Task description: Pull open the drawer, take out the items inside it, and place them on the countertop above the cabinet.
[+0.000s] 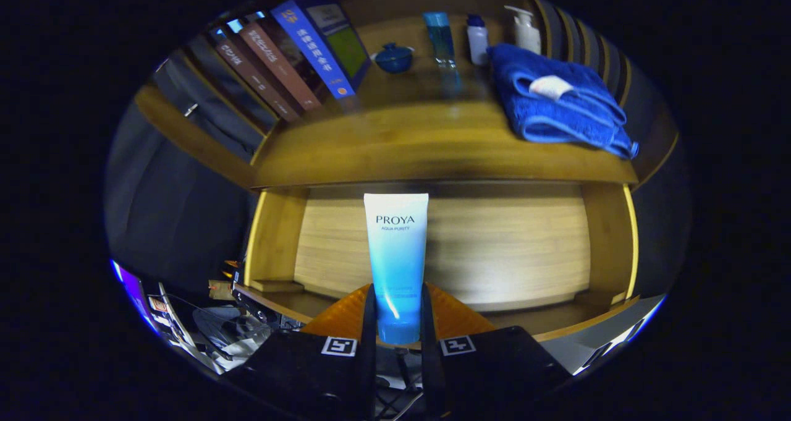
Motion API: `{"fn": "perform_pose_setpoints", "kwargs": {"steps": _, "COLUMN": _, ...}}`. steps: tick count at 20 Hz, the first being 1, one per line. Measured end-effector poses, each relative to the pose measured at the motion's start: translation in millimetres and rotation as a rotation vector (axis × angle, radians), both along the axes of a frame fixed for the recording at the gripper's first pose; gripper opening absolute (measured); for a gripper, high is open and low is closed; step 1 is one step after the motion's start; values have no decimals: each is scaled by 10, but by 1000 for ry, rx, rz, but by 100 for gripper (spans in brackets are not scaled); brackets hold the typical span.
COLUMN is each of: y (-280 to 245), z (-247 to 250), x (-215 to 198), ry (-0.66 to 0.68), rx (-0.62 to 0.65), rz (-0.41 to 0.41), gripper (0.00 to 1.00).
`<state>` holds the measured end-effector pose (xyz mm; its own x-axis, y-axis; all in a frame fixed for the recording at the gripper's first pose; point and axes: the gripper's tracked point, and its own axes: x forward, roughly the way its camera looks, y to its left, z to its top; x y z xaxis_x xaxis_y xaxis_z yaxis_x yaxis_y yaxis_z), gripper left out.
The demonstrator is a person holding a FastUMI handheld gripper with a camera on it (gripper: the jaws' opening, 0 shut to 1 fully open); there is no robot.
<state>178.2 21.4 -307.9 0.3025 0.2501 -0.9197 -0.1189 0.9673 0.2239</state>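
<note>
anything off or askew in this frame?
Nothing stands out. The gripper is shut on the blue tube, held upright over the open drawer. On the countertop, the books lean and the towel lies folded.

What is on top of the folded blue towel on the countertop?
A small white item lies on the blue towel. The countertop beneath is covered. The gripper fingers grip a blue tube.

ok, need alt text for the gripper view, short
The gripper is shut on a blue-and-white tube, held upright above the open wooden drawer. Beyond, on the countertop, lie a folded blue towel, leaning books, a small blue pot and several bottles.
</note>
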Motion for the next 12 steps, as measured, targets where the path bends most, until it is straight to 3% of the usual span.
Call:
{"fn": "perform_pose_setpoints", "kwargs": {"steps": 4, "y": 70, "z": 169, "x": 513, "ry": -16, "rx": -36, "rz": -33, "gripper": 34}}
{"fn": "perform_pose_setpoints", "kwargs": {"steps": 12, "y": -39, "z": -143, "x": 1392, "ry": 20, "rx": -164, "rz": -80, "gripper": 34}}
